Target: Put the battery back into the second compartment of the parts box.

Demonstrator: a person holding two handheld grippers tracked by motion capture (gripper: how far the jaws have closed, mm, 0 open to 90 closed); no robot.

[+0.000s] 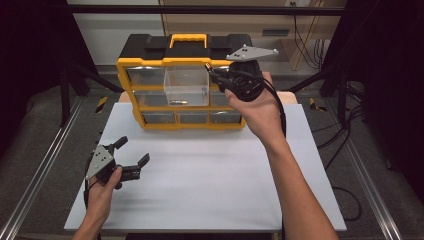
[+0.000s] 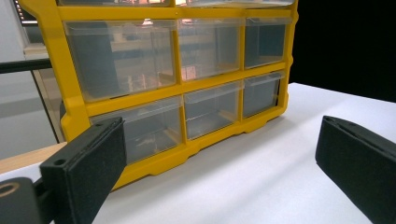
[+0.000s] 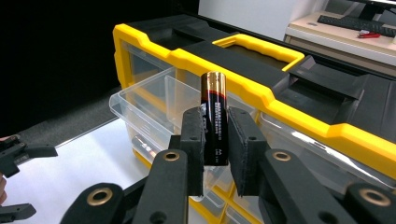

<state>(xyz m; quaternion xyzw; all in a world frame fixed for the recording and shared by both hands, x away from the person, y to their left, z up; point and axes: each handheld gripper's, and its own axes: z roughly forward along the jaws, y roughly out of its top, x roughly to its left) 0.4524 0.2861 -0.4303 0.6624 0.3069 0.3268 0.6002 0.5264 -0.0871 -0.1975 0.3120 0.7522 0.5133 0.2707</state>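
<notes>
While the left tool (image 1: 134, 156) gapes empty, the right tool (image 3: 215, 140) grips a battery (image 3: 214, 116) upright above the drawer (image 3: 140, 105)

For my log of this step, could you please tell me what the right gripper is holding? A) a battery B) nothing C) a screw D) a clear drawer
A: in the right gripper view, the right gripper is shut on an upright battery, just by the pulled-out clear drawer of the yellow organizer.

lab | black frame rails (image 1: 200, 9) | trailing cables (image 1: 345, 145) | keyboard desk (image 3: 345, 23)
</notes>
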